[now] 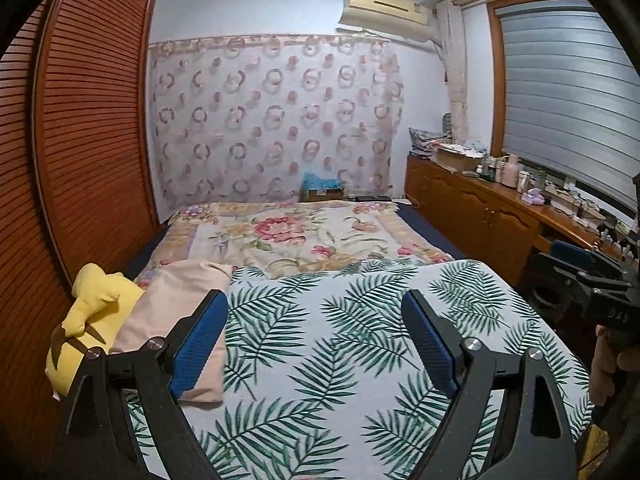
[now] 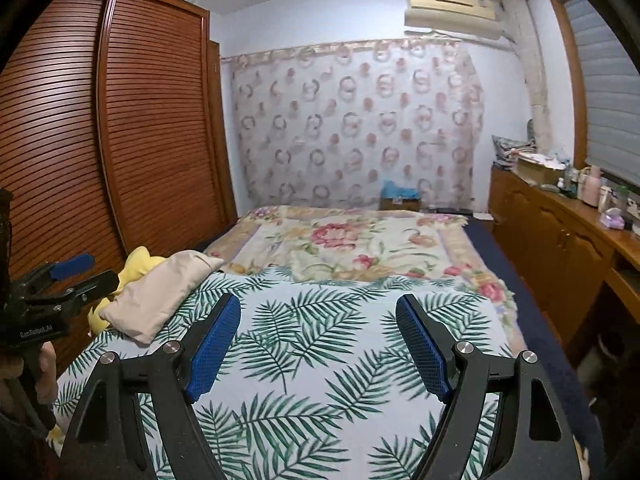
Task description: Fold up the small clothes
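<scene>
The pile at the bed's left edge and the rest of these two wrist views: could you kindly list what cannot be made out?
- Yellow item: half covered by beige cloth in both views; its kind is unclear.
- Any small garment to fold: cannot tell which piece it is.
- Sideboard bottles: too small.
- Cardboard box: cut off by the bed.
- Leaf-print sheet: near edge hidden behind gripper frames.

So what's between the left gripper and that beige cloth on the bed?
Nothing but leaf-print cover: in the left wrist view the open left gripper hangs above it, the beige cloth beside its left finger.

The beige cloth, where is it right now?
In both views the beige cloth lies at the left edge of the palm-leaf cover, against the yellow plush, near the wardrobe.
</scene>
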A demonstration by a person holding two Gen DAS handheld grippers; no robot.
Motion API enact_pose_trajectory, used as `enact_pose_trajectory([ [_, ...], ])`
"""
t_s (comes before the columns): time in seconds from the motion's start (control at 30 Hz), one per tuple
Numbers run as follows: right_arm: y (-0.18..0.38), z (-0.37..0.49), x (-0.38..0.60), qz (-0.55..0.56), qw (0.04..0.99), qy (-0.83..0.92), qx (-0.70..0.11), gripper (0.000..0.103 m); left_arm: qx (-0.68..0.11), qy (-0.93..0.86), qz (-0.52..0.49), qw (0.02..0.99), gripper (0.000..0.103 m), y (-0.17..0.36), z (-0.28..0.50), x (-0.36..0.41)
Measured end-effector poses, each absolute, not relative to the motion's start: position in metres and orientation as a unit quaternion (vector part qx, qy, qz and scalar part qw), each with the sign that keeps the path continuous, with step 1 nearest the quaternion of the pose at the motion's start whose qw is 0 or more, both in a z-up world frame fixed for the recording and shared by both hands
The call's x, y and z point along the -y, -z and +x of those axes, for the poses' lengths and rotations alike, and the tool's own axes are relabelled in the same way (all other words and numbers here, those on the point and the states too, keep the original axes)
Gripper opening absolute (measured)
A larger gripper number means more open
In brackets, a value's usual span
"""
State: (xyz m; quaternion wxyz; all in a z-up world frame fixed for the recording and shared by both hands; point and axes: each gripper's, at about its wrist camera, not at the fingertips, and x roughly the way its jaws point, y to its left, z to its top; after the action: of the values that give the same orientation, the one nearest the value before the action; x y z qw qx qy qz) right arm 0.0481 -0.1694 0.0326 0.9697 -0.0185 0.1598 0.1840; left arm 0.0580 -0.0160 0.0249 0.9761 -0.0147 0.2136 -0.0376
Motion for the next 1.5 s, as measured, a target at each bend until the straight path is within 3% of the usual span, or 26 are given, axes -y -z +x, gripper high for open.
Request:
enact_pose_trajectory([
  [1.5, -0.025, 0.041, 0.194, -0.010, 0.972, -0.177, -0.154, 0.081, -0.209, 0.034, -0.013, 0.977, 0.089, -0.031, 0.047, 0.013],
])
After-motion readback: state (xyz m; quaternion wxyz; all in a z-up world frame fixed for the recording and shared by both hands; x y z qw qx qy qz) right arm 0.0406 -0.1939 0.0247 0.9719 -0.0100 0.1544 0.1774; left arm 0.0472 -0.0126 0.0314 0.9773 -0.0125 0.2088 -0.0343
